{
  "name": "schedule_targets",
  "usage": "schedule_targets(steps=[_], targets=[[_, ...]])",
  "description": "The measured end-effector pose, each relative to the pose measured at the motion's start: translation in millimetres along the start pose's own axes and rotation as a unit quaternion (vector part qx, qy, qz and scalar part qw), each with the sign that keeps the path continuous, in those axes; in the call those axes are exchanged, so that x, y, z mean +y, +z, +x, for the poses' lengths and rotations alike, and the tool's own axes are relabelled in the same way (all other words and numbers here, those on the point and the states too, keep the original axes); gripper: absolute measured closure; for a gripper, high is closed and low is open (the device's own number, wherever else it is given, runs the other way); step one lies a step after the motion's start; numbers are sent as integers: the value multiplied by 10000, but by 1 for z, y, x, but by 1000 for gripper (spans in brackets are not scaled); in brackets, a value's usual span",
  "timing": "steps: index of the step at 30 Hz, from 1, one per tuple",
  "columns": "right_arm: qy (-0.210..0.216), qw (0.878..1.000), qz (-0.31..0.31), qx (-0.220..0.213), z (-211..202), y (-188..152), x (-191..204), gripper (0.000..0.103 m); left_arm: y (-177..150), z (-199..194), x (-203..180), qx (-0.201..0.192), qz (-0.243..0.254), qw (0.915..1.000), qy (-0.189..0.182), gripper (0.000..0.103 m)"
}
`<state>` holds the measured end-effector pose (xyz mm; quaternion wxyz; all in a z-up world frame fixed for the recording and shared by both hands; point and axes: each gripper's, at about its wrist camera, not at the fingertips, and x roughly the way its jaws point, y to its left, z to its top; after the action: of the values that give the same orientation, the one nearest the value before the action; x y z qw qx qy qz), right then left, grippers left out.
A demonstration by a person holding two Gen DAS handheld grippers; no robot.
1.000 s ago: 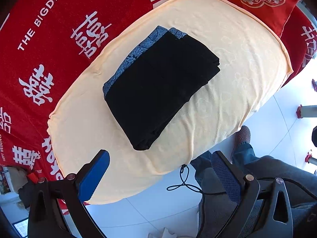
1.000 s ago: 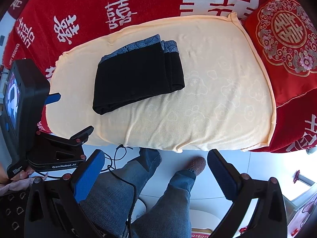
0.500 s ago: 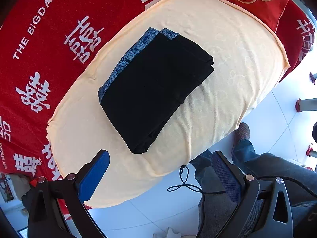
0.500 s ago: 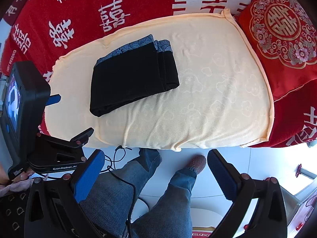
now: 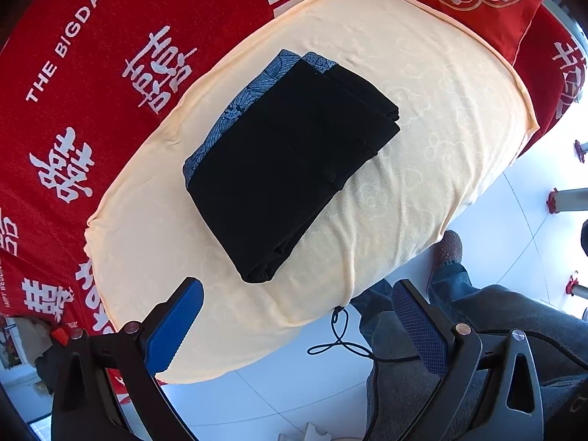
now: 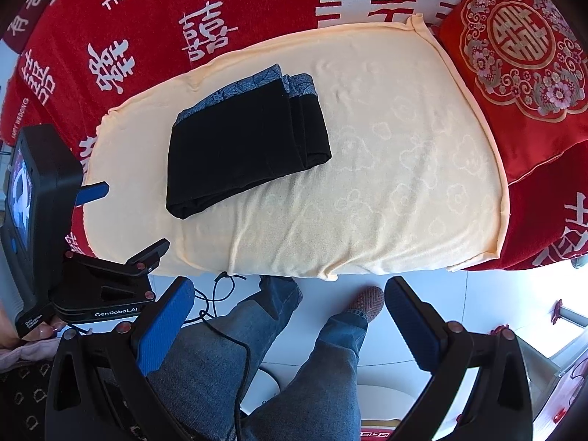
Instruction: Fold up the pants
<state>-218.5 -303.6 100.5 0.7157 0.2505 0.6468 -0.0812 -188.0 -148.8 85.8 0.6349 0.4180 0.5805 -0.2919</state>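
On towel (image 5: 422, 169): pants (image 5: 290, 161) folded (underlayers hidden) | both grippers wide, empty

Your left black two-finger gripper with blue ribbed pads (image 5: 297, 325) is spread wide, nothing between its jaws. From the right wrist camera you can see it off to your left, tipped on its side, its screen-backed body upright and one blue fingertip (image 6: 93, 192) poking out. Your right black gripper with blue pads (image 6: 288, 321) gapes just as wide and holds nothing. Your legs in blue denim jeans (image 6: 279, 349) stand below it, one foot in a reddish knitted slipper (image 6: 365, 301).
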Motion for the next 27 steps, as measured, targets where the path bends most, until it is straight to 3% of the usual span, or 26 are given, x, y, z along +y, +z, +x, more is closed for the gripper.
schedule_targets(steps=[10,16,27], targets=[[52,9999,143,19,8,11,3,0,-17,-3,35,-196,-837,9963,-63,0],[-22,10000,54,56,13,22,15,0,-29,-3,56,-318,-1361,9897,-311,0],[-118,9999,-35,-102,8,37,33,0,-42,-13,71,-656,-1797,9800,-551,0]])
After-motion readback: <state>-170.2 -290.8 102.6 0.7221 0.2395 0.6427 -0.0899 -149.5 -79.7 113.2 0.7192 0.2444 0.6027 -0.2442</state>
